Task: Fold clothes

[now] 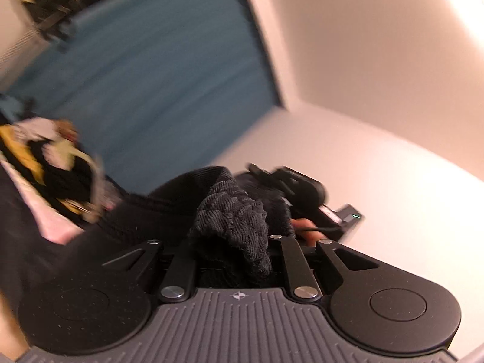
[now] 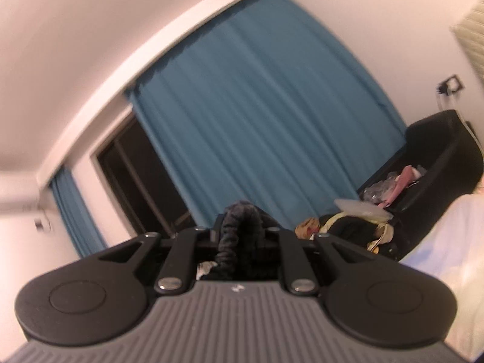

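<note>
1. The blue curtain [image 2: 257,115] fills most of what I see ahead of my right claw, hanging beside a dark window [image 2: 136,178] off to its left; in the left wrist view the same curtain [image 1: 151,75] is tilted and blurred, above and left of my left claw.
2. A black armchair [image 2: 444,157] stands to the right of and beyond my right claw, with pink and clear items heaped in its seat.
3. A pile of clothes [image 2: 348,227], black, yellow and cream, lies just right of my right claw's tip; I see it too at the left of my left claw [image 1: 51,163].
4. The dark knitted garment [image 1: 233,217] bunches between my left claw's [image 1: 233,260] fingers, which are closed on it.
5. My right claw [image 2: 242,242] likewise grips a fold of the garment [image 2: 239,230], which rises straight ahead of it.
6. In the left wrist view, my other claw [image 1: 302,190] sits just beyond and to the right, touching the knit.
</note>
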Demonstrator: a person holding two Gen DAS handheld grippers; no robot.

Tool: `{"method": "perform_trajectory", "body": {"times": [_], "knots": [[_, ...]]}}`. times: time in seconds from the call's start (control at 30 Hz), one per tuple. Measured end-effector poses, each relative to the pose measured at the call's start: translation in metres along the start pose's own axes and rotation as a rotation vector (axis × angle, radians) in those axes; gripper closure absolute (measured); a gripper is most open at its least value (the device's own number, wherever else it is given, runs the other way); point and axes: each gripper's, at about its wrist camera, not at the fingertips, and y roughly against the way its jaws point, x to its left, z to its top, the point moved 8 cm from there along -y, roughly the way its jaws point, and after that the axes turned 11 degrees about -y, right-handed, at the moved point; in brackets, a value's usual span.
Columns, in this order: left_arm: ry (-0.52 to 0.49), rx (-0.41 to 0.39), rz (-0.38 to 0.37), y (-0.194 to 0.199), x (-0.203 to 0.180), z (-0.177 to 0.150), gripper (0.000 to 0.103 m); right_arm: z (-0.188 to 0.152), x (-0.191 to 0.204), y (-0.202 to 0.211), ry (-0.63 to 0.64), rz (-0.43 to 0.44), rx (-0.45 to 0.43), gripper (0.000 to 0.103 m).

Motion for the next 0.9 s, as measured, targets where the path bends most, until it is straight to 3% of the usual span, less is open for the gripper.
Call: {"method": "perform_trajectory", "body": {"times": [0.1,0.27,0.43,0.53,0.67,0.77,0.83,0.9], "knots": [[0.089,-0.084,0.128,0.027,0.078,0.025,0.086,-0.063,0.033,-0.063,0.081,-0.009,0.091,0.087],[0.220,-0.247,0.317,0.084,0.207,0.078,0.086,-0.213,0.108,-0.190,0.260,0.047,0.236,0.087],[0.160,-0.423,0.560,0.159,0.298,0.135,0.086,-0.390,0.195,-0.298,0.390,0.199,0.394,0.087],[0.186,-0.453,0.729,0.200,0.348,0.136,0.086,-0.508,0.237,-0.346,0.482,0.305,0.506,0.087],[0.227,-0.485,0.954,0.257,0.411,0.133,0.086,-0.674,0.253,-0.386,0.642,0.372,0.701,0.087],[0.261,-0.483,1.067,0.277,0.453,0.122,0.086,-0.777,0.235,-0.398,0.774,0.331,0.864,0.084],[0.270,-0.488,1.061,0.280,0.458,0.121,0.083,-0.810,0.219,-0.397,0.787,0.300,0.926,0.074],[0.278,-0.495,1.050,0.284,0.462,0.121,0.081,-0.812,0.217,-0.399,0.720,0.322,0.957,0.057]]}}
